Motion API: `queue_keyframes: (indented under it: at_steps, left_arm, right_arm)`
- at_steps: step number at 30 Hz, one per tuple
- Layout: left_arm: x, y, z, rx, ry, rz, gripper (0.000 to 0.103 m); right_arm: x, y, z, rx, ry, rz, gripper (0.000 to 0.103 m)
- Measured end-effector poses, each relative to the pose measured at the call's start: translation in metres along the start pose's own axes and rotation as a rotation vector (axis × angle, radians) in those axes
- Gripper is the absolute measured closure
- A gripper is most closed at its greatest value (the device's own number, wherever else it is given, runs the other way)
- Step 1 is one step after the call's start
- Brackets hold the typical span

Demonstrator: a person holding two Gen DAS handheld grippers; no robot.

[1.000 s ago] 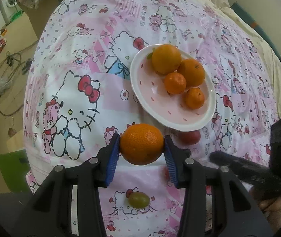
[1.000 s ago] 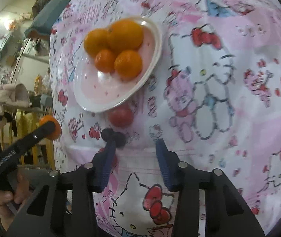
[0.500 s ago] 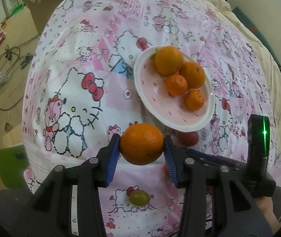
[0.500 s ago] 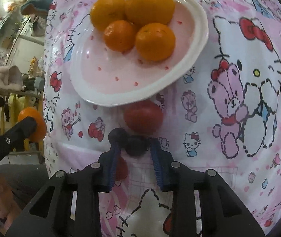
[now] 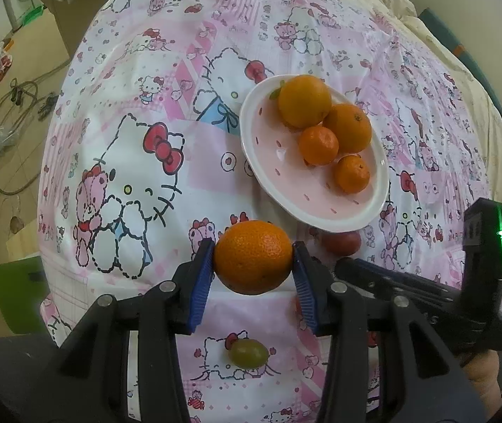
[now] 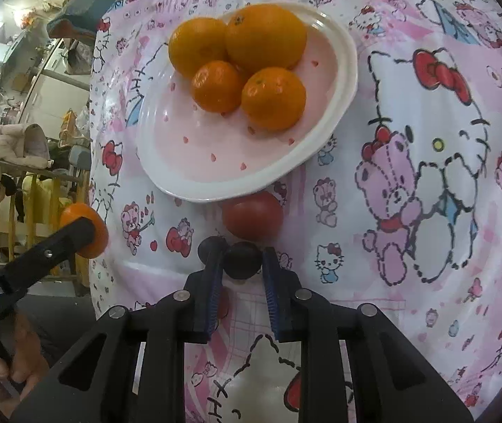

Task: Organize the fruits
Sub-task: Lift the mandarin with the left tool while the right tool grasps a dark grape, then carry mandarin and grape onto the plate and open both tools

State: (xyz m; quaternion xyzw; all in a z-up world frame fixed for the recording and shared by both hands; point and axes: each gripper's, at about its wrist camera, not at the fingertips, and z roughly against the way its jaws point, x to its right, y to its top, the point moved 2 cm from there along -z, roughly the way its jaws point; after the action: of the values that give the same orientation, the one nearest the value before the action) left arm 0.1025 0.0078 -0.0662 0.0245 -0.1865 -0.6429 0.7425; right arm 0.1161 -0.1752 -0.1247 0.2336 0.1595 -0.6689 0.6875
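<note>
Left tongs clamped on round orange, ready for pink-speckled white plate; right tongs clamped on small dark round fruit for pickup.

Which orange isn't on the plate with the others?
The orange pinched between the left gripper's blue pads. The four other oranges sit bunched together on the pink plate; this one is up off the bedsheet.

Both wrist views look steeply down, close, sharing the plate
</note>
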Motion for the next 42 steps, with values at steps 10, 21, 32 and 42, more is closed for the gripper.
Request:
queue_keyframes:
  at_steps: [10,21,32,42]
  left_arm:
    - [-0.003,0.002,0.001,0.033,0.041,0.015,0.063]
    - [-0.004,-0.001,-0.007,0.039,0.091,0.007,0.064]
    - [0.014,-0.001,0.008,0.088,0.109,-0.057,0.063]
    - [0.021,0.007,0.029,0.159,0.12,-0.104,0.064]
  right_arm:
    - [0.005,-0.007,0.029,0.058,0.006,0.02,0.079]
    - [0.026,-0.011,0.071,0.155,0.012,0.003,0.079]
    - [0.027,0.002,0.122,0.314,0.047,-0.027,0.079]
    - [0.028,0.022,0.157,0.417,-0.005,-0.027,0.079]
